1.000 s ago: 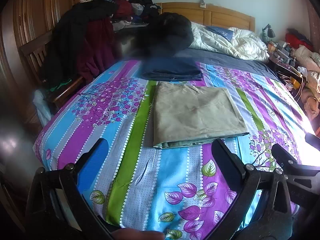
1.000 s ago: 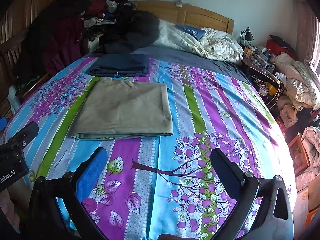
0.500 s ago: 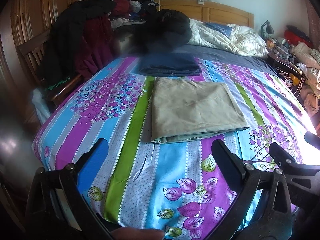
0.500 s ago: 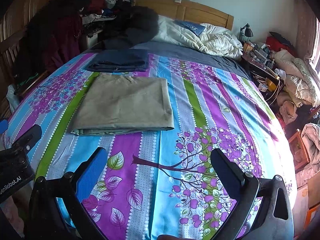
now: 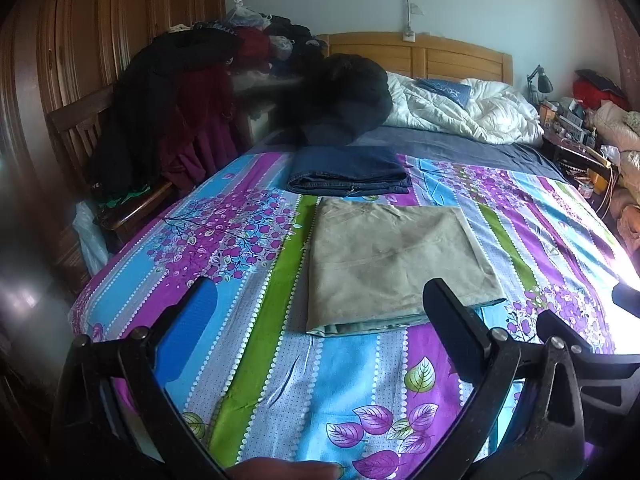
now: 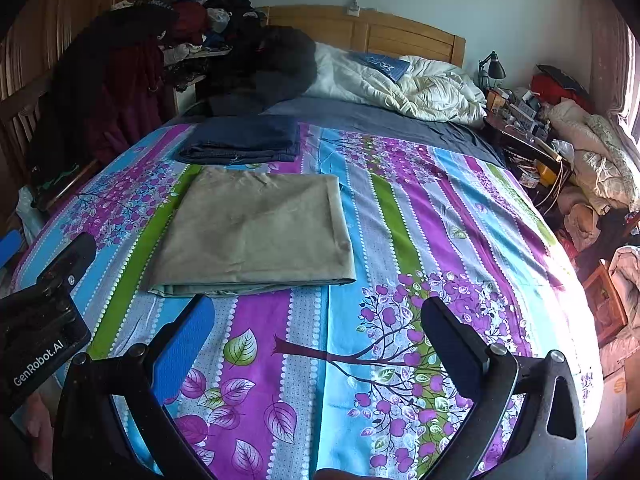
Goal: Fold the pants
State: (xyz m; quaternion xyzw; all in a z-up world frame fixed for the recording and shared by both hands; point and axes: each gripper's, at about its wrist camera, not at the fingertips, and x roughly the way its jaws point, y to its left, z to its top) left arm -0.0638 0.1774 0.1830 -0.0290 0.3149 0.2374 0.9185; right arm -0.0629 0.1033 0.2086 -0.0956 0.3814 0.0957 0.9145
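Since the khaki pants (image 5: 394, 264) already lie as a flat, squared packet on the striped floral bedspread (image 5: 256, 344), just in front of a folded dark-blue garment (image 5: 348, 170), we judge the fold essentially complete, or one halving short. Both tools hang clear of the cloth: the left gripper (image 5: 320, 312) has its jaws spread wide and holds nothing, and the right gripper (image 6: 318, 320) is likewise released and empty, near the packet's front edge but not touching it.

Notes for a further halving, should we want one:
- pinch the two near corners together, all layers at once, since the front edge shows several loose plies
- lift low and carry both corners evenly toward the headboard (image 6: 400, 32), so that the packet does not skew
- stop short of the blue garment, lest we drag it
- smooth outward from the centre afterwards

Risk, in our judgement: an inner ply slips out
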